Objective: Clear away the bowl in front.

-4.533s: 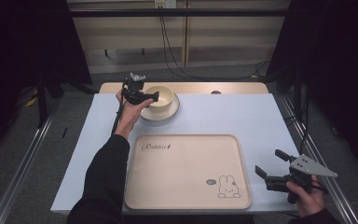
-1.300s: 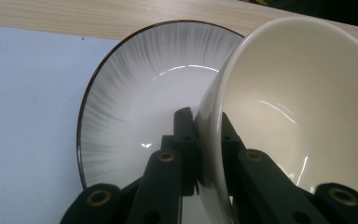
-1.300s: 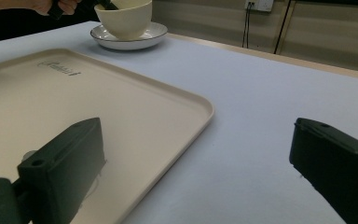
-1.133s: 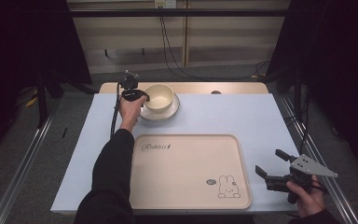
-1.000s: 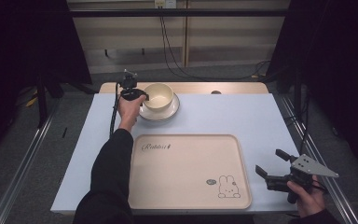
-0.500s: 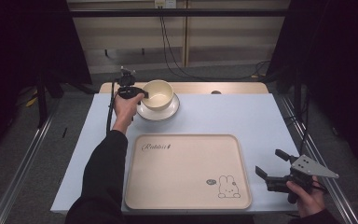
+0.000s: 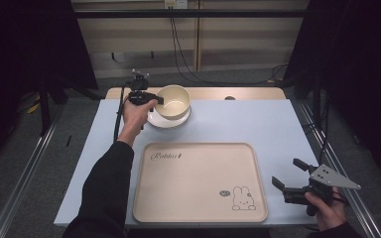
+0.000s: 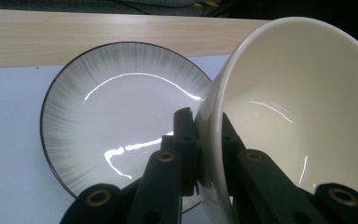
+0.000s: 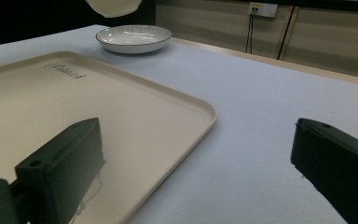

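A cream bowl [image 7: 173, 101] hangs tilted just above a white plate with a dark rim [image 7: 169, 121] at the table's far side. My left gripper [image 7: 156, 100] is shut on the bowl's left rim. In the left gripper view the jaws pinch the bowl's wall [image 8: 298, 121], one inside and one outside, with the plate [image 8: 121, 116] below. A beige tray with a rabbit drawing [image 7: 198, 178] lies near the front. My right gripper [image 7: 285, 171] stands open to the right of the tray, nothing between its jaws. In the right gripper view [image 9: 196, 163] the tray [image 9: 37, 102], the plate [image 9: 133, 38] and the bowl's underside [image 9: 114, 7] lie ahead.
The table has a pale blue top [image 7: 258, 124] and a wooden strip [image 7: 238, 92] along its far edge. Metal rails [image 7: 25, 183] run along both sides on the floor. Cables [image 7: 178, 49] hang behind the table.
My left gripper has lifted the bowl off the plate, up and a little away from me. The right gripper has stayed where it was.
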